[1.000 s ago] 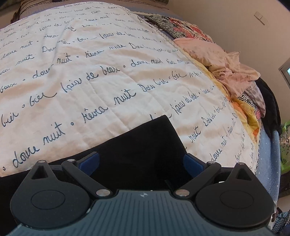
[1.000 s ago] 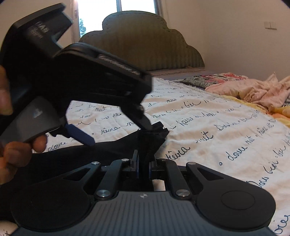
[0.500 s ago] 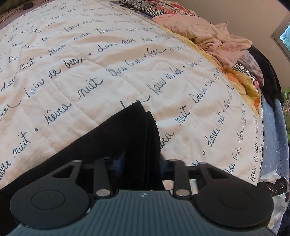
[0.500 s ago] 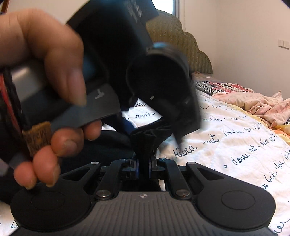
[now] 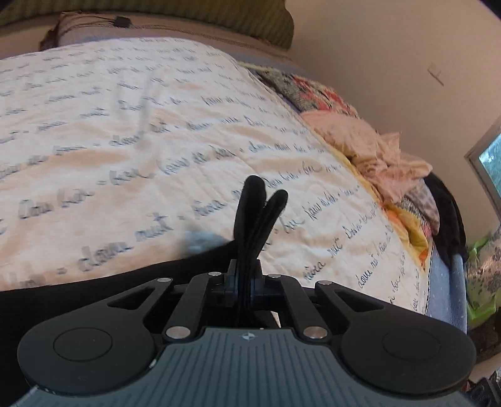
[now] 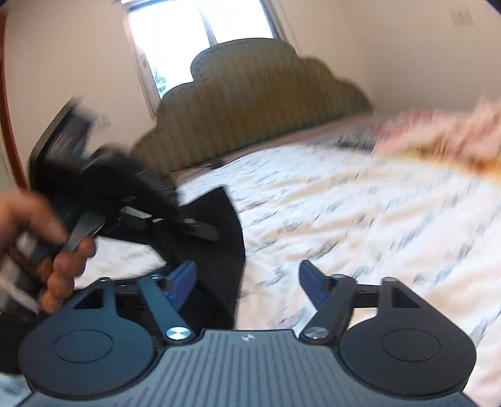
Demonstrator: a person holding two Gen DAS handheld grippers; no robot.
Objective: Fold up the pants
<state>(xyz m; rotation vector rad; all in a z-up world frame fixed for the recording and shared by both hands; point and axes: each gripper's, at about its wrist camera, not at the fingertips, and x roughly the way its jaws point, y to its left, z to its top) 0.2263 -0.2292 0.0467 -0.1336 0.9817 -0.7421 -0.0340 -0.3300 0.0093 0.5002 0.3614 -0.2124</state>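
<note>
Black pants (image 5: 94, 288) lie across a white bedspread (image 5: 141, 131) printed with blue script. In the left wrist view my left gripper (image 5: 245, 280) is shut on a bunched corner of the pants (image 5: 258, 209), which sticks up between the pads. In the right wrist view my right gripper (image 6: 247, 277) has its jaws opening, blue pads wide apart; the pants' edge (image 6: 225, 238) lies just inside the left pad, unpinched. A person's hand (image 6: 56, 250) holds the left gripper (image 6: 200, 230) at left, blurred.
A heap of pink, patterned and dark clothes (image 5: 385, 156) sits along the bed's right side. A padded olive headboard (image 6: 260, 103) stands under a window (image 6: 203, 22). Green bags (image 5: 482, 272) lie past the bed's blue edge.
My left gripper went from open over the pants to shut on a corner and lifted it. My right gripper let go of the fabric and opened wide, swinging right.
</note>
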